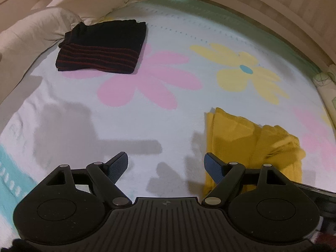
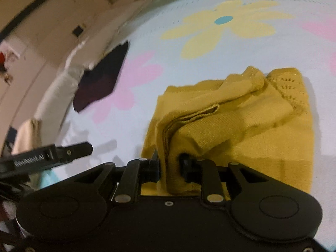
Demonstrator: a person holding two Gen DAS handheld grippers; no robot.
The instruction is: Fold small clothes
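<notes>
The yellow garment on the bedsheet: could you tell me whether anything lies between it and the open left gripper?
Nothing visible does. The left gripper hangs open over bare flowered bedsheet, with the yellow garment just to its right. The folded dark striped garment lies far off, near the pillows. The right gripper has a fold of the yellow cloth between its fingers.

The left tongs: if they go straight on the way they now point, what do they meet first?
Probably the bare sheet. The left tongs stand open and tilt down at it; nothing lies between them. The yellow cloth lies just right of that line, though depth is unclear.
</notes>
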